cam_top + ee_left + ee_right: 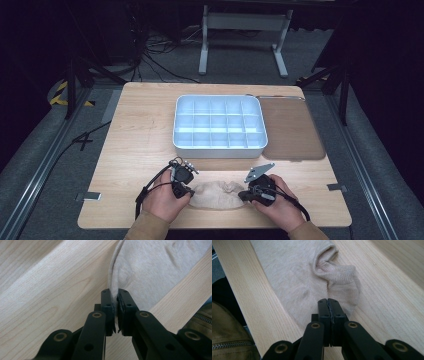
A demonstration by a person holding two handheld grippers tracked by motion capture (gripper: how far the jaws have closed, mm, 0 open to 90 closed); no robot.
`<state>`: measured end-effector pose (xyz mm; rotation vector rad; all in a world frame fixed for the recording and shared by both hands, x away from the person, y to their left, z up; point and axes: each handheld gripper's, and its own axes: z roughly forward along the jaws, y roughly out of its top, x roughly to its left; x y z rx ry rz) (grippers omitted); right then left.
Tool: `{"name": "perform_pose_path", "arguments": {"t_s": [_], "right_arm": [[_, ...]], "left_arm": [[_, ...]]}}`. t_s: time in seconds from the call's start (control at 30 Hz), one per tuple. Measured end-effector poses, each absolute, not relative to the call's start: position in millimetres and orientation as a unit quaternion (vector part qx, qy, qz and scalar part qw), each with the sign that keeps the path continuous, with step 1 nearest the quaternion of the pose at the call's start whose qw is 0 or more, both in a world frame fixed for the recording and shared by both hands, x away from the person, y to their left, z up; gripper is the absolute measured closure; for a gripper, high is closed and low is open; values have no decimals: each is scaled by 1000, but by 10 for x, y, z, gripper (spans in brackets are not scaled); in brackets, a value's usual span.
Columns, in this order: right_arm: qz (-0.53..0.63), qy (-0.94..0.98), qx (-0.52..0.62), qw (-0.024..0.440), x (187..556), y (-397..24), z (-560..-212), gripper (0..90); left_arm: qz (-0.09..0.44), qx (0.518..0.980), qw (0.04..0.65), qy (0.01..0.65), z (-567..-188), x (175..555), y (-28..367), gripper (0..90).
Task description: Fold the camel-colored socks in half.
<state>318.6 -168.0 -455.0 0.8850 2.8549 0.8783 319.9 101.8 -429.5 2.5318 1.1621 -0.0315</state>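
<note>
A beige knit cloth [215,195] lies flat on the wooden table [135,135], close to its front edge and between my two hands. My left gripper [188,192] is at the cloth's left end. In the left gripper view it [114,293] is shut on a folded edge of the cloth [155,267], which rises a little between the pads. My right gripper [246,195] is at the cloth's right end. In the right gripper view its jaws [328,301] stand pressed together on the near edge of the cloth [294,277], beside a ribbed, curled cuff [342,277].
A white tray [218,146] with several compartments stands at the middle of the table, beyond the cloth. A brown mat [292,130] lies to its right. Olive sleeves [147,227] come in over the front edge. Cables run over the floor at the back left.
</note>
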Motion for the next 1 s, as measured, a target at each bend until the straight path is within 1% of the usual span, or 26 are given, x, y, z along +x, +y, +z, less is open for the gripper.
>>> {"name": "perform_pose_path", "arguments": {"t_s": [0.17,0.33,0.43,0.7,1.0], "right_arm": [[282,916,285,16,3173,-1674,-4551,900],[296,913,280,9,3181,-1717,-4572,900],[302,911,280,7,3182,-1734,-4584,900],[312,909,277,2,3179,-1761,-4601,900],[314,910,272,8,3163,-1763,-4603,900]], "left_arm": [[-19,893,192,406,-4234,3200,1014,842],[-66,886,228,398,-4157,3231,1041,837],[-80,882,247,394,-4092,3249,1019,837],[-101,877,294,367,-4011,3270,863,837],[-103,870,329,352,-3983,3306,691,835]]}}
